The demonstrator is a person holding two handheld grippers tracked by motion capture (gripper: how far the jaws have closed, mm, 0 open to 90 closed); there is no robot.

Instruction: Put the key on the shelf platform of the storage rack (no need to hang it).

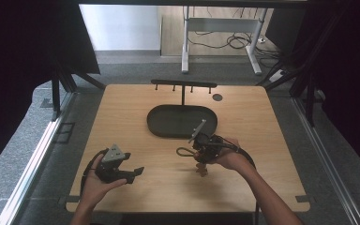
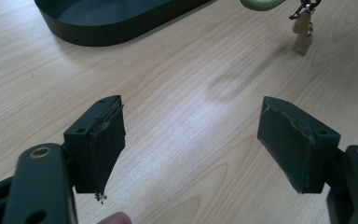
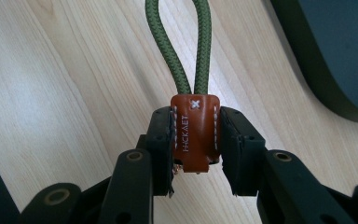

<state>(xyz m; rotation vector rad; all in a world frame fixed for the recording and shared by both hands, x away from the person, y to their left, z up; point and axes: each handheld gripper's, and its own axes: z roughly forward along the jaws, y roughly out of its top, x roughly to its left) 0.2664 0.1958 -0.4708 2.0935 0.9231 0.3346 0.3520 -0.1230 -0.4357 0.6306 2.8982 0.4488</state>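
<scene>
Green cord keychain [image 3: 179, 51] pinched by its brown leather tab [image 3: 195, 133] in right tongs [image 3: 196, 140], lifted above tabletop [image 1: 243, 183] just before dark oval tray [image 1: 161, 125]; pickup done, likely hanging on peg rack [image 1: 183, 84] left. Left tongs [image 2: 191, 144] spread wide, empty, well apart. Nothing blocking

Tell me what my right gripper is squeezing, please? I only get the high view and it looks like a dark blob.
Observer: The right gripper has its jaws shut on a brown leather tab with white stitching.
Operator: Is that loop a wire?
Observer: No, it's a green cord loop coming out of the tab.
Operator: And my left gripper?
Observer: The left gripper has its jaws wide open, nothing between them.
</scene>
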